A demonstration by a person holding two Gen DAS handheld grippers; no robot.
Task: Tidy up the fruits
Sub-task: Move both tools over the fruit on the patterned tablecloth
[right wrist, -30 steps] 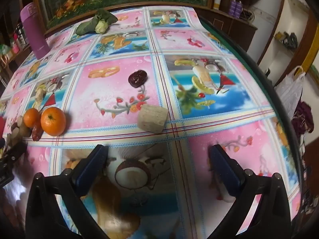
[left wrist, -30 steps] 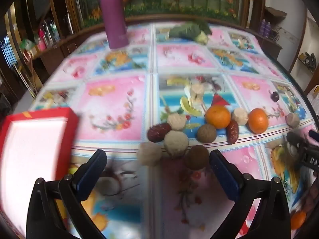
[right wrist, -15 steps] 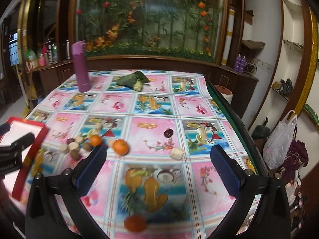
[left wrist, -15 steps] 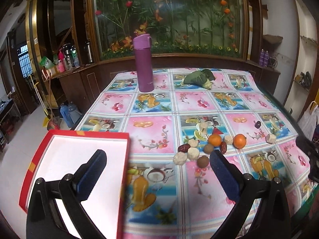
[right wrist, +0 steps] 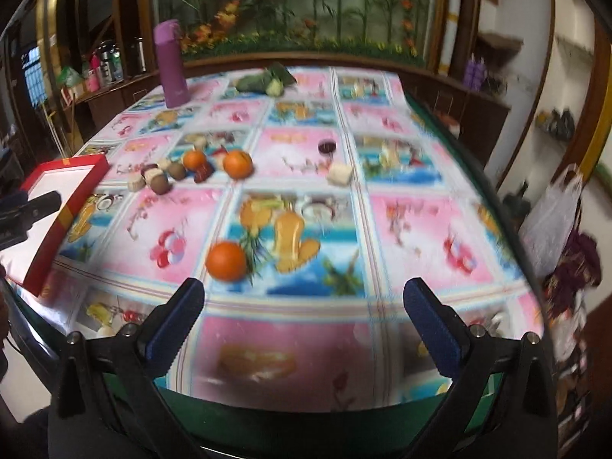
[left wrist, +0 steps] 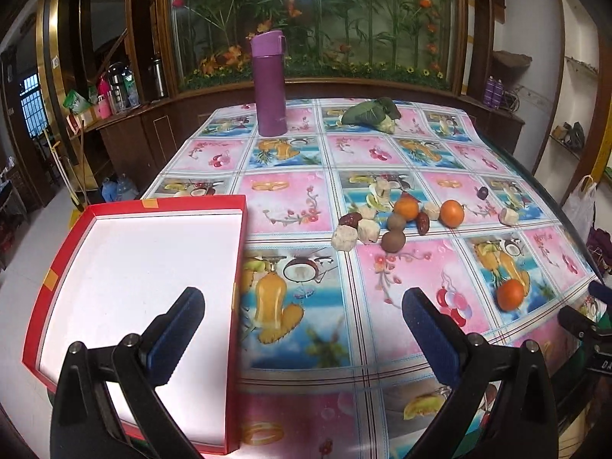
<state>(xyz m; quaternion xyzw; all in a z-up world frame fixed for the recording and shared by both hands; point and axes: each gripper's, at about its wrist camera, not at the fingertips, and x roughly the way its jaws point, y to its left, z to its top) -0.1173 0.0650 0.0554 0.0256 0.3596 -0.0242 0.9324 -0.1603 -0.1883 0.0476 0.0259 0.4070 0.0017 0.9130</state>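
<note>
box [left wrist: 153,267]: red rim, white inside, nothing in it, at 9 o'clock on table [left wrist: 382,267]
fruits [left wrist: 397,222]: clustered at 1 o'clock of box
orange [right wrist: 226,261]: alone, nearer edge
left gripper [left wrist: 304,329]: wide open, holding nothing
right gripper [right wrist: 304,317]: wide open, holding nothing

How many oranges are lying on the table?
3. Two oranges lie in the fruit cluster mid-table; one orange lies alone near the front edge. None seems hidden.
</note>
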